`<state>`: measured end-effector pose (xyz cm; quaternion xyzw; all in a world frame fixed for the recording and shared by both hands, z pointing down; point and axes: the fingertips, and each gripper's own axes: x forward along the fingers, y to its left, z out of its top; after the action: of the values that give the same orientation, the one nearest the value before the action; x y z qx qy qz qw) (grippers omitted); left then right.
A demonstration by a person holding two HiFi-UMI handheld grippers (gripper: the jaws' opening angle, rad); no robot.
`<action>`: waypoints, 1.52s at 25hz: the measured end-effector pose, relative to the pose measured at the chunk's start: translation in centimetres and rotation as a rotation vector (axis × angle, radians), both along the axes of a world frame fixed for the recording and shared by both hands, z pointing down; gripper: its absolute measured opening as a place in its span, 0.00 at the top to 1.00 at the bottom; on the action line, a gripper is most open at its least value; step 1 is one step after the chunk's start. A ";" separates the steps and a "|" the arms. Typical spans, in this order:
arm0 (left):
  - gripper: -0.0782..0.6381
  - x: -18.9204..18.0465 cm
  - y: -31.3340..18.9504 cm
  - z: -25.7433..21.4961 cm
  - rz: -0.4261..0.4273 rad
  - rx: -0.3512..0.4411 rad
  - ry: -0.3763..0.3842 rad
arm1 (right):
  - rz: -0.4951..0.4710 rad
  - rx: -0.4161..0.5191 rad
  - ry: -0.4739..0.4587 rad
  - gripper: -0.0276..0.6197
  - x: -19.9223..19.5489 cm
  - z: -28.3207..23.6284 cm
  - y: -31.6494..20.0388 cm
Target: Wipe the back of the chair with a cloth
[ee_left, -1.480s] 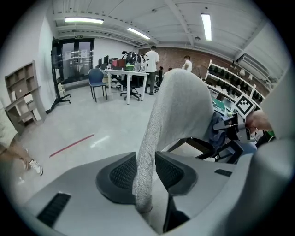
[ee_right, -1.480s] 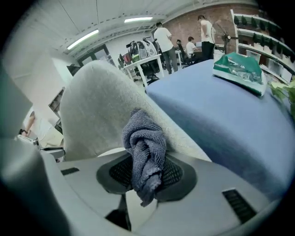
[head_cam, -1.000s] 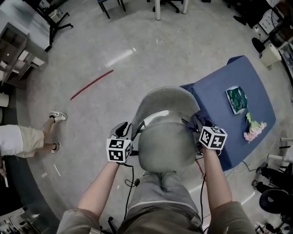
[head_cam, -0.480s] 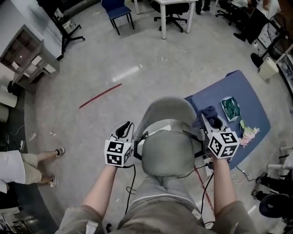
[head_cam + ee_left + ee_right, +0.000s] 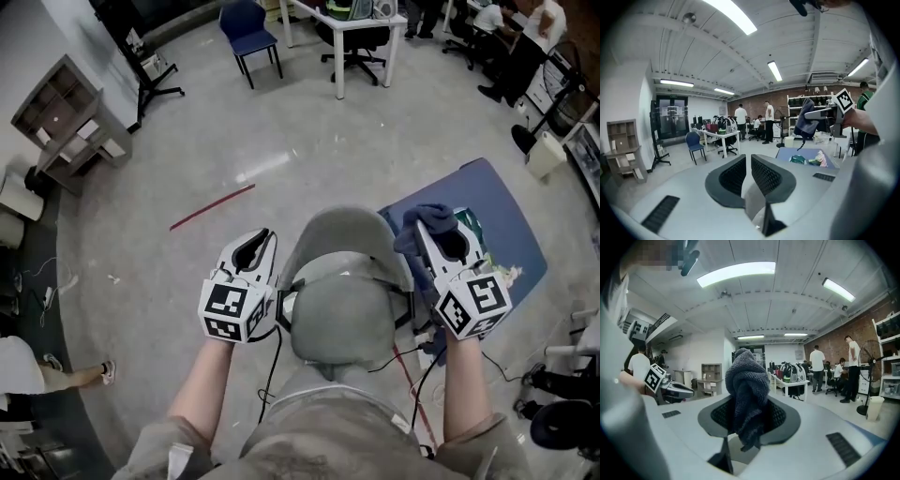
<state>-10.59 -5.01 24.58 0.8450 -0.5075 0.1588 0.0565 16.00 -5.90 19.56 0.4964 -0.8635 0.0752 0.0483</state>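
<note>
A grey chair point(image 5: 342, 281) stands right in front of me in the head view, between my two hands. My right gripper point(image 5: 433, 230) is held up at the chair's right side, shut on a dark blue-grey cloth point(image 5: 424, 225). In the right gripper view the cloth point(image 5: 747, 397) bunches up and hangs down between the jaws. My left gripper point(image 5: 259, 246) is raised at the chair's left side; its jaws point(image 5: 749, 172) are shut with nothing between them. The left gripper view also catches the right gripper with the cloth point(image 5: 805, 123) off to the right.
A blue table point(image 5: 497, 211) with a green packet and flowers stands right of the chair. A red strip point(image 5: 211, 206) lies on the floor ahead. A blue chair point(image 5: 248, 33), a white desk point(image 5: 361, 23) and a shelf unit point(image 5: 66, 117) stand farther off. Cables hang by my legs.
Both grippers have risen beside the chair, the right one carrying the cloth up. The head view has tilted up to show more of the room. The bystander at the left has slid toward the lower corner.
</note>
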 end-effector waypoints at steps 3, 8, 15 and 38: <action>0.83 0.6 0.3 -3.3 0.002 0.055 0.015 | -0.034 0.075 -0.002 0.74 -0.4 -3.3 0.8; 0.83 1.1 1.4 -7.6 0.012 0.145 0.012 | -0.063 0.168 -0.022 0.74 -1.3 -7.7 2.8; 0.84 2.1 2.4 -11.3 0.033 0.254 -0.036 | -0.123 0.258 -0.011 0.74 -2.5 -11.6 5.1; 0.84 3.2 7.4 -9.6 0.044 0.239 -0.080 | -0.194 0.122 -0.014 0.74 -5.1 -5.5 9.4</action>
<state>-7.37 2.37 15.00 0.8498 -0.5058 0.1318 -0.0685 10.89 3.51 14.06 0.4119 -0.9108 0.0209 0.0188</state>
